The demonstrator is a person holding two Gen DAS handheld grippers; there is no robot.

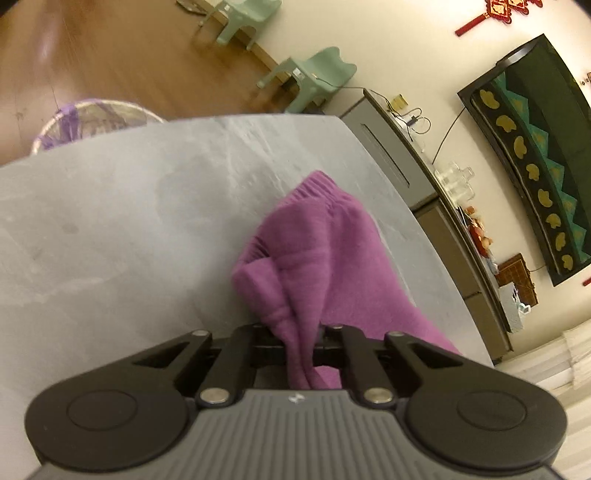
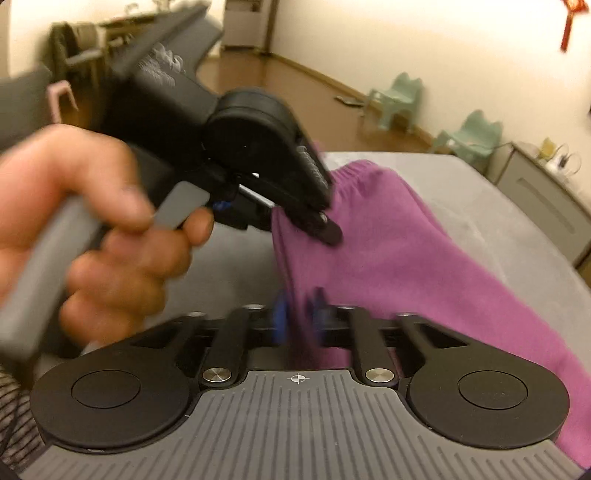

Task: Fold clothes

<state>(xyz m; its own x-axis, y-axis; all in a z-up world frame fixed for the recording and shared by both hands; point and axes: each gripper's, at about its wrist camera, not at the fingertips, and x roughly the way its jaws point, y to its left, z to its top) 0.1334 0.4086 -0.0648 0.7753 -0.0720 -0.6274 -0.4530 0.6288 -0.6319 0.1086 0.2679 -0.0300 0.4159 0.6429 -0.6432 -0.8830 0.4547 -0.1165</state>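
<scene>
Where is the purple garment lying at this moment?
The purple garment lies on the grey table, toward its right side in the left wrist view, with its near edge pinched in the left tongs.

Warm-lit room: cream walls, wood floor, two pale green plastic chairs against the wall, grey sideboard, dark framed panel, red knot ornament hanging above.
</scene>
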